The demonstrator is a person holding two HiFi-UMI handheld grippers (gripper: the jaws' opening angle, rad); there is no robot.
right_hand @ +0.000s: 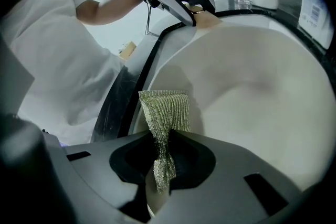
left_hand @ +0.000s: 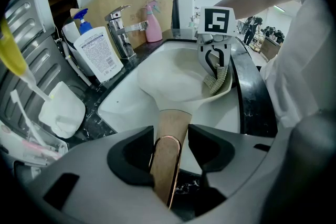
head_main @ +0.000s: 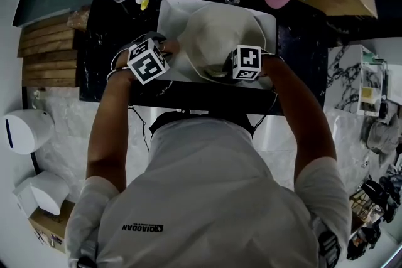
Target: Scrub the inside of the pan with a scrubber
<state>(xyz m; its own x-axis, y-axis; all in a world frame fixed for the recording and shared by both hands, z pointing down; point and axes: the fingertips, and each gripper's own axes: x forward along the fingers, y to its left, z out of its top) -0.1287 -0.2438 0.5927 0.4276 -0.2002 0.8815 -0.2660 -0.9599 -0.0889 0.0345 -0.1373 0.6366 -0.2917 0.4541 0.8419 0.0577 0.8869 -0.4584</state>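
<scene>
Left gripper [left_hand: 170, 152]: jaws clamped on wooden pan handle [left_hand: 171, 128]. Cream pan [left_hand: 176, 81] lies in the white sink [head_main: 168, 9]. Right gripper [right_hand: 163, 162]: jaws pinching mesh scrubber [right_hand: 165, 110] inside the pan; the head view hides this.

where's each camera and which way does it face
Head view: on the head, steeply down onto the pan over the sink; arms, torso show.
Left gripper view: on the left gripper, along the pan handle toward the faucet; its jaws show.
Right gripper view: on the right gripper, across the pan's inside; its jaws hold the scrubber.
Shared: each gripper view shows the other gripper.
</scene>
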